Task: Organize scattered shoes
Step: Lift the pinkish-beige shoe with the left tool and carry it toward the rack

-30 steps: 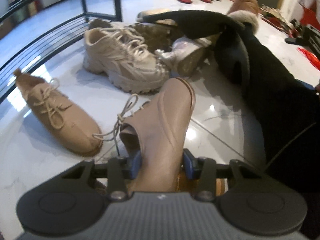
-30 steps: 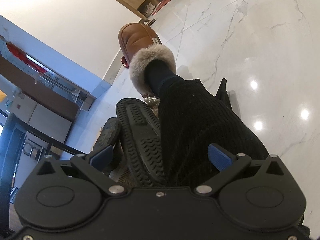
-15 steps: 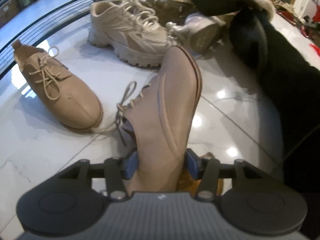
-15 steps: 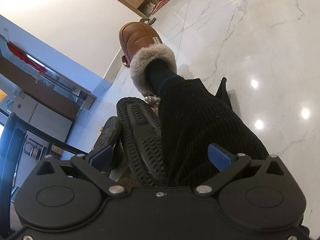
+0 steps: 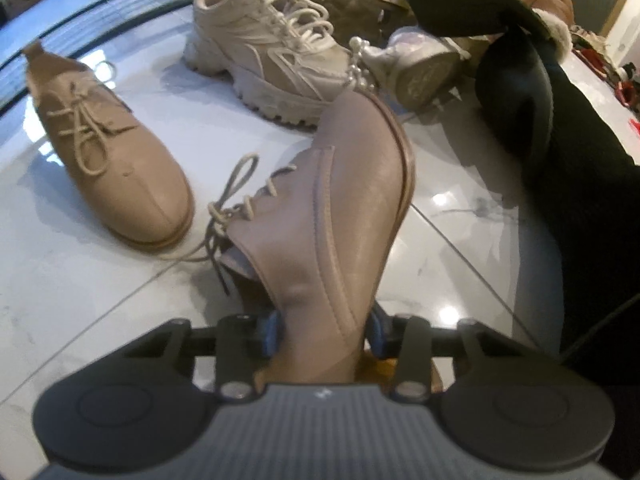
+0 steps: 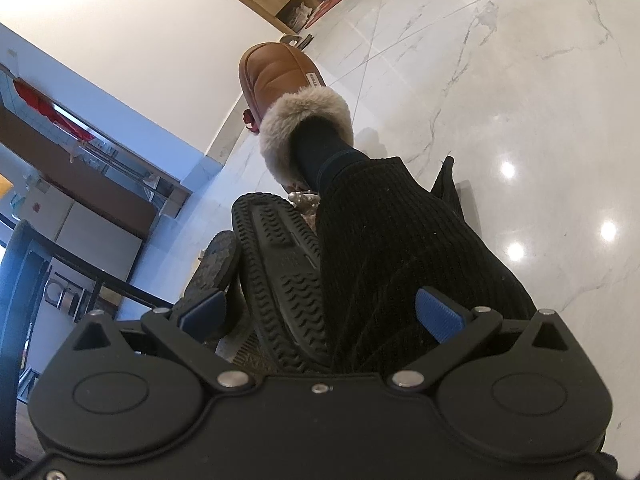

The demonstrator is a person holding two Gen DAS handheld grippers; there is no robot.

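Note:
My left gripper (image 5: 322, 326) is shut on the heel of a beige lace-up leather shoe (image 5: 332, 220), held tipped on its side just above the floor. Its matching shoe (image 5: 108, 152) stands on the floor to the left. Behind them are a cream chunky sneaker (image 5: 272, 52) and a pearl-trimmed block-heel shoe (image 5: 416, 64). My right gripper (image 6: 320, 312) stands wide open; a black shoe with a ridged sole (image 6: 280, 276) and the person's black-trousered leg (image 6: 400, 260) lie between its fingers. That black shoe also shows in the left wrist view (image 5: 460, 4).
The person's foot wears a brown fur-lined slipper (image 6: 280, 76). A black metal shoe rack (image 5: 100, 4) runs along the back left. Red shoes (image 5: 624, 88) lie far right on the marble floor (image 6: 520, 100). A wooden cabinet (image 6: 280, 4) stands by the wall.
My left gripper has carried the beige shoe forward and lower, closer to its matching shoe and the sneaker. The right gripper's view has hardly changed.

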